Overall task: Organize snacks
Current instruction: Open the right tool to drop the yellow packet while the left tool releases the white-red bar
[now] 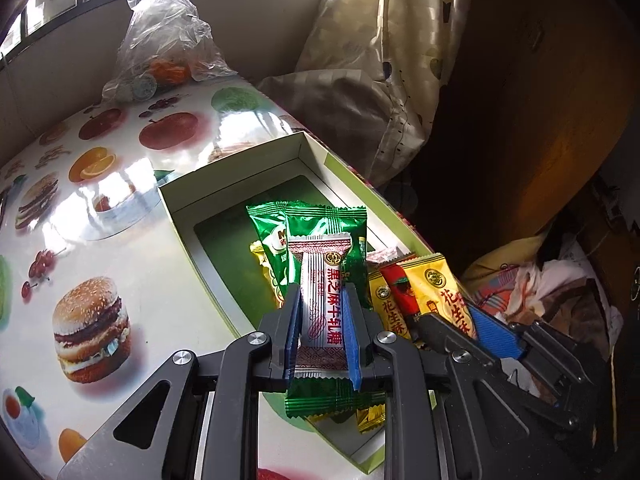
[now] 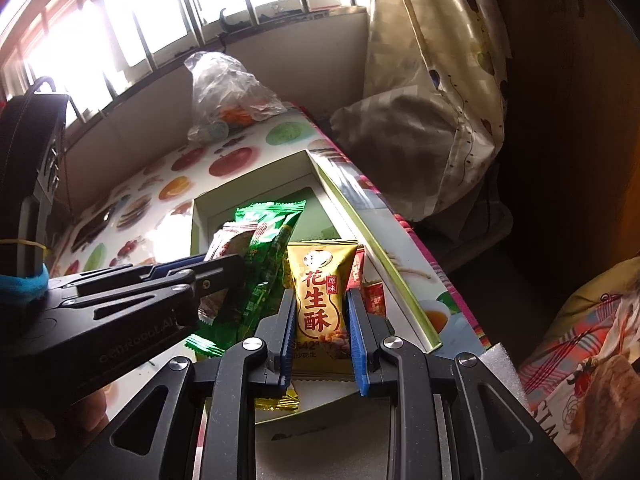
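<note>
A shallow cardboard box with a green floor sits on the fruit-print table; it also shows in the right wrist view. My left gripper is shut on a white nougat bar, held over the box above a green packet and other snacks. My right gripper is shut on a yellow peanut-crisp packet, held over the box's near right part. That packet and the right gripper show in the left wrist view. The left gripper shows at left in the right wrist view.
A clear plastic bag with orange items stands at the table's far end by the window wall. A curtain hangs beyond the table's right edge. Patterned bedding lies lower right. White foam sits by the box's near corner.
</note>
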A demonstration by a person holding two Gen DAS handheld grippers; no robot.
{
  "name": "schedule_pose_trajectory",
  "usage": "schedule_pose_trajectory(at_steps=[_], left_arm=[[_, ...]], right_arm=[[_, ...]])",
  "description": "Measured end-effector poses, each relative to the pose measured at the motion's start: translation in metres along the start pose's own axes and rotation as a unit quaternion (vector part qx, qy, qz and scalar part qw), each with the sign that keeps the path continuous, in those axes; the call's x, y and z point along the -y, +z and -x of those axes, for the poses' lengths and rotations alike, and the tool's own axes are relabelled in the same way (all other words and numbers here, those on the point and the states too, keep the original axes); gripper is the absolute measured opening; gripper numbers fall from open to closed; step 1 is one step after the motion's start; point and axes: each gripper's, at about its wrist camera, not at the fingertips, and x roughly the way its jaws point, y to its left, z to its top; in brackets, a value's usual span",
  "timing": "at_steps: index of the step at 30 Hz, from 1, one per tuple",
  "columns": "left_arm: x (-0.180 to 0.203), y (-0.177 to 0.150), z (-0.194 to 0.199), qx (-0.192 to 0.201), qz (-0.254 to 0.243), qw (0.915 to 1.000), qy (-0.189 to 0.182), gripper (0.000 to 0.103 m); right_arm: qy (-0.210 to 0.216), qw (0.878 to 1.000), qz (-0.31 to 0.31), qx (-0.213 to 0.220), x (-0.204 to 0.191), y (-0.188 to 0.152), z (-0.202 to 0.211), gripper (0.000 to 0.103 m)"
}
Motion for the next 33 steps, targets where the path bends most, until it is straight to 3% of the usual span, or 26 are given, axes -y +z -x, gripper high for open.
schedule_pose_trajectory(at_steps=[16,20,30,33], left_arm=[[-0.016,0.018,-0.013,0.007,0.030,0.9995,-0.006,0.023],[-0.017,0.020,-0.015,0.005,0.031,0.9994,0.012,0.040],[-0.021,0.021,-0.014,0.003,0.036,0.9993,0.010,0.042],[-0.022,0.019,-0.013,0.002,0.037,0.9993,0.012,0.049]], right_arm=[[-0.011,1.000,0.018,-0.011,-0.004,0.011,-0.030,0.023],[-0.007,1.000,0.018,-0.008,-0.004,0.012,-0.031,0.026],[-0.008,1.000,0.027,-0.003,-0.007,0.014,-0.033,0.035],[-0.008,1.000,0.029,0.001,-0.008,0.014,-0.032,0.039]])
